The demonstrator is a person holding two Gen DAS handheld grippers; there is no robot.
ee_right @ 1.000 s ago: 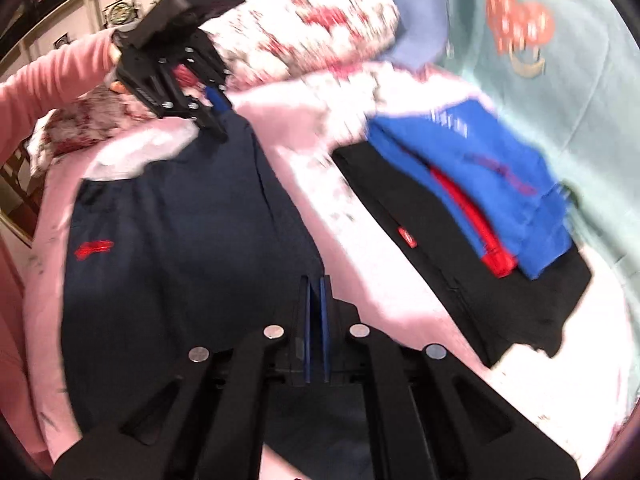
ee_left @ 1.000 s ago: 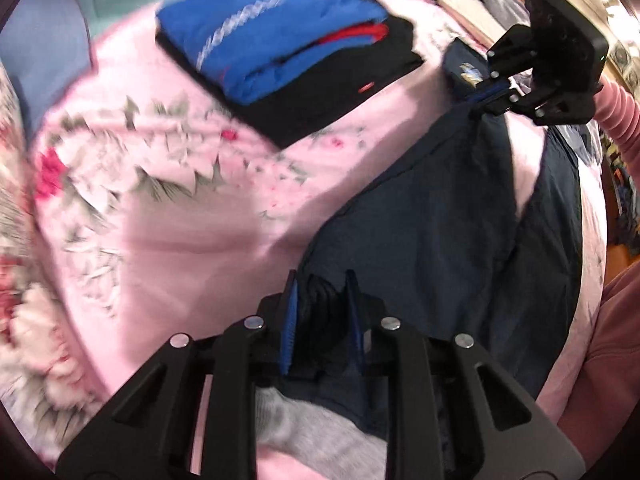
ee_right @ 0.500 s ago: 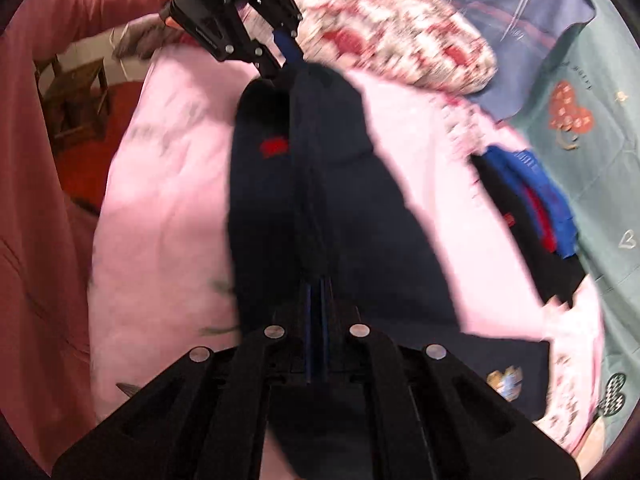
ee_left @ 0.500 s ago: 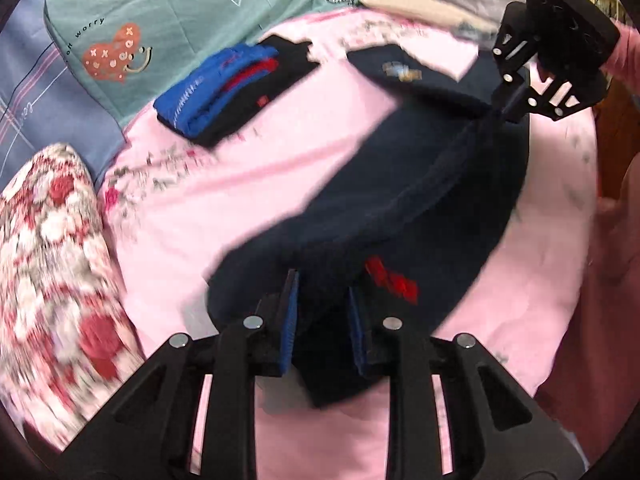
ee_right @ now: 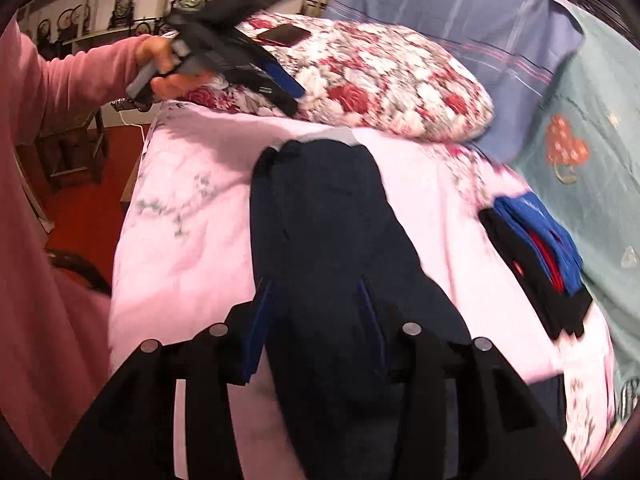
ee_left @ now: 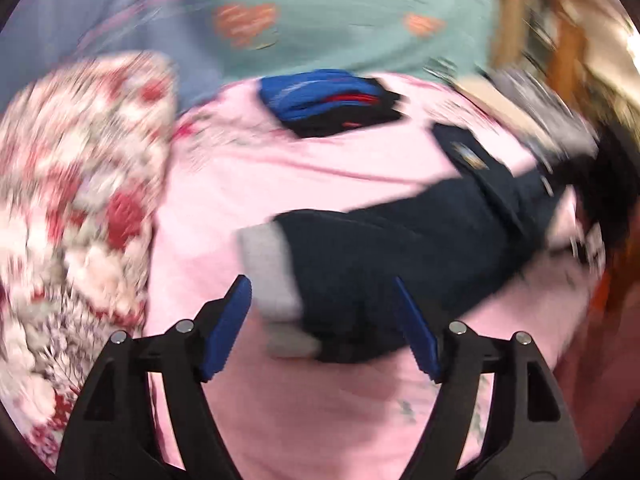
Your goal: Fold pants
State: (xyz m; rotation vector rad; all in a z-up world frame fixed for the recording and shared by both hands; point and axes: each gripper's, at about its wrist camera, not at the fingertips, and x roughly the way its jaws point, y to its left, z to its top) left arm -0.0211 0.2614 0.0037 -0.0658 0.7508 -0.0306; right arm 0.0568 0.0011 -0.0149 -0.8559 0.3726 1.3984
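The dark navy pants (ee_right: 328, 220) lie on the pink bedsheet (ee_right: 192, 240), folded lengthwise into one long strip. Their grey-lined waistband (ee_left: 268, 272) points toward the floral pillow. In the left wrist view my left gripper (ee_left: 324, 320) is open, with blurred pants (ee_left: 400, 252) just beyond its blue pads. In the right wrist view a hand holds the left gripper (ee_right: 260, 68) above the pillow, away from the cloth. My right gripper (ee_right: 316, 320) is open too, its fingers straddling the strip's near end. It shows only as a dark blur (ee_left: 600, 184) in the left wrist view.
A folded stack of blue, red and black clothes (ee_right: 536, 260) sits on the far side of the bed. A floral pillow (ee_right: 380, 80) with a phone (ee_right: 284, 34) on it lies at the head. A navy garment with a badge (ee_left: 468, 156) lies beside the pants. Red floor (ee_right: 92, 200) borders the bed.
Both grippers have opened and let go of the pants, which now lie folded lengthwise on the bed. The left gripper has lifted away toward the pillow.
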